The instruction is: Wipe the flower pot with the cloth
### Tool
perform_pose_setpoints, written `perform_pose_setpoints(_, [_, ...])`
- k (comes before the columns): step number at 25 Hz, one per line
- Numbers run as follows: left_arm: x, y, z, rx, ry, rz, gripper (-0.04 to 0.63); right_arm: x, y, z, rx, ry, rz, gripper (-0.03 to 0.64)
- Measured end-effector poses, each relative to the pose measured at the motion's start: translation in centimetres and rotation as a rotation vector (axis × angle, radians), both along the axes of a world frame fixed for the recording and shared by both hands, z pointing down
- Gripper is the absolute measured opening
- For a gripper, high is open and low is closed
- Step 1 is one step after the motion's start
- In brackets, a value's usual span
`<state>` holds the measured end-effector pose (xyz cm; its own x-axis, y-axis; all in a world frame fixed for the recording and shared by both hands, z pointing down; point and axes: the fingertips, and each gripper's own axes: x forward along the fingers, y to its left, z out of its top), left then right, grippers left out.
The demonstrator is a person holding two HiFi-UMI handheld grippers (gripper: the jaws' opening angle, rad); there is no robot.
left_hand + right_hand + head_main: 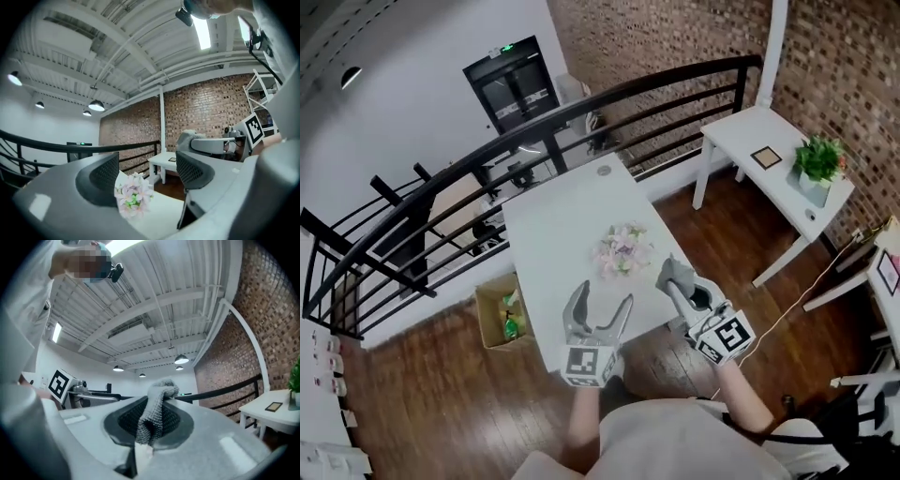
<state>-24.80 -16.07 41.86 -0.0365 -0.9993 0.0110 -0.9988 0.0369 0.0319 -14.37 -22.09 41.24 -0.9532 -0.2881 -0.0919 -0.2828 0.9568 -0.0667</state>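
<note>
While the flower pot (623, 251) stands near the counter's (558, 220) front edge, below and between both grippers, the right gripper (680, 284) pinches the cloth (672, 269) in its jaws just right of it. The left gripper (604, 298) holds its jaws spread and empty.

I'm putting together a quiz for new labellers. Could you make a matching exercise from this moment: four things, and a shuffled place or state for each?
Things:
1. left claw
2. cloth
3. pink flowers
4. green plant

Places or states:
A. on the side table by the brick wall
B. open and empty
C. on the middle table
D. pinched in the right claw

Pairs: 1-B, 2-D, 3-C, 4-A
</note>
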Motion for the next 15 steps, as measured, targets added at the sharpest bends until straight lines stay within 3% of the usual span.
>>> perform_pose_setpoints(4, [7.5,2.3,-3.3,0.067,0.006,-0.129,0.399,7.7,0.3,-2.2,-0.037,-0.009,-0.039,0.011])
perform_pose_setpoints(9, [15.4,3.7,-3.6,0.014,-0.013,-0.167,0.399,13.7,0.8,-3.9,0.01,0.062,-0.036,0.011])
perform_pose_setpoints(12, [17.7,5.6,-4.8,0.012,-0.027,-0.202,0.399,15.8,2.8,-5.5,0.036,0.078,-0.031,0.011])
perform_pose_setpoints(15, [17.3,8.6,-7.3,0.051,-0.036,-0.276,0.398,16.5,5.1,-7.9,0.067,0.06,-0.009,0.011])
